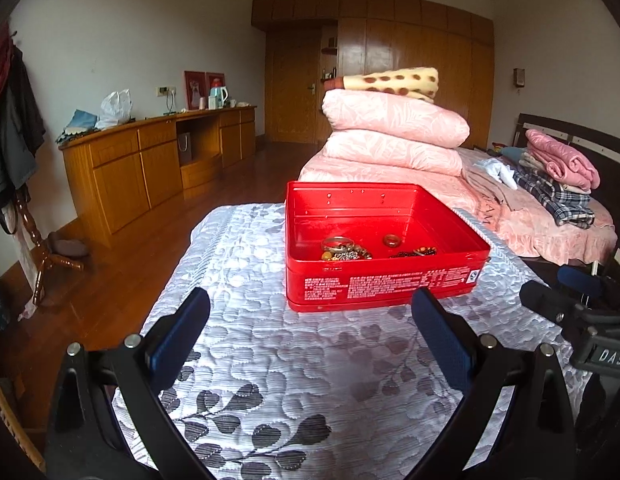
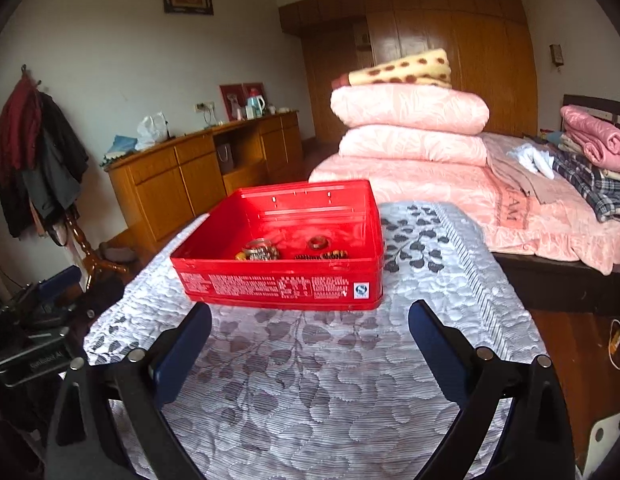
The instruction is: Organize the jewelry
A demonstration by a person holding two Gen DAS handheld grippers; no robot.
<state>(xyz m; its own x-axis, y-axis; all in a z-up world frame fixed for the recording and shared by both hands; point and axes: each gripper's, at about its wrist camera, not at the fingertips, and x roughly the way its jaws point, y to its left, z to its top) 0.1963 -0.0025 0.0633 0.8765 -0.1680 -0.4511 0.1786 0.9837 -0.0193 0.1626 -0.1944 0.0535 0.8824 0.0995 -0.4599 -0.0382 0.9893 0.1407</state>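
black claw [image 1: 310, 312], blue pads [image 1: 178, 336], silver screws

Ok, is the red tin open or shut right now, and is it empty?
Open, no lid on it. Not empty: the red tin holds a reddish ring, a silver bangle and dark beads.

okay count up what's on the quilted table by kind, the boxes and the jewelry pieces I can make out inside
Red metal box: 1
Silver bangle: 1
Reddish-brown ring: 1
Dark beaded bracelet: 1
Tangled bead cluster, separate pieces unclear: 1
Total: 5
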